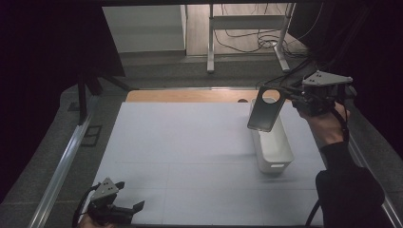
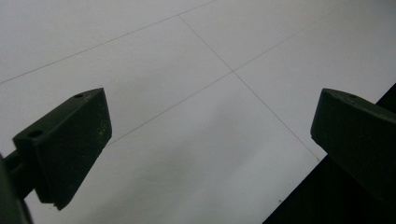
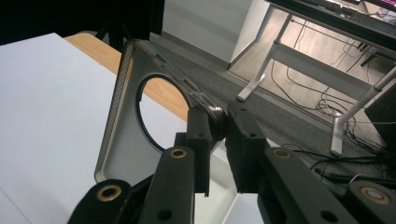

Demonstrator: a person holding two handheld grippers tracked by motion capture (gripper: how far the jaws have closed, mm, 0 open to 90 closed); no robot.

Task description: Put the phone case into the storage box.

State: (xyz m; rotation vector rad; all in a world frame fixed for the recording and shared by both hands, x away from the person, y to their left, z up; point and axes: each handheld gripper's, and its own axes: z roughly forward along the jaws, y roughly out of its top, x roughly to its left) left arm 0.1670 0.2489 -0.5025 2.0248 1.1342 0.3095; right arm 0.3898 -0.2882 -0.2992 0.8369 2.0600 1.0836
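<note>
A clear phone case (image 1: 265,109) with a big round camera hole hangs tilted in the air above the far end of a white rectangular bin (image 1: 274,152). My right gripper (image 1: 295,98) is shut on the case's upper corner; in the right gripper view the jaws pinch the case (image 3: 135,116) at its rim, with the gripper (image 3: 223,126) closed tight around it. My left gripper (image 1: 130,209) rests low near the table's front left edge, open with nothing between its jaws. In the left gripper view, my left gripper (image 2: 210,126) stands wide apart over the bare white table (image 2: 187,70).
The white mat (image 1: 190,152) covers most of the table, with a strip of wood (image 1: 190,96) showing along the far edge. Beyond it stand a metal frame (image 1: 247,28) and loose cables (image 1: 256,40) on the floor. A dark rail (image 1: 62,161) runs along the left side.
</note>
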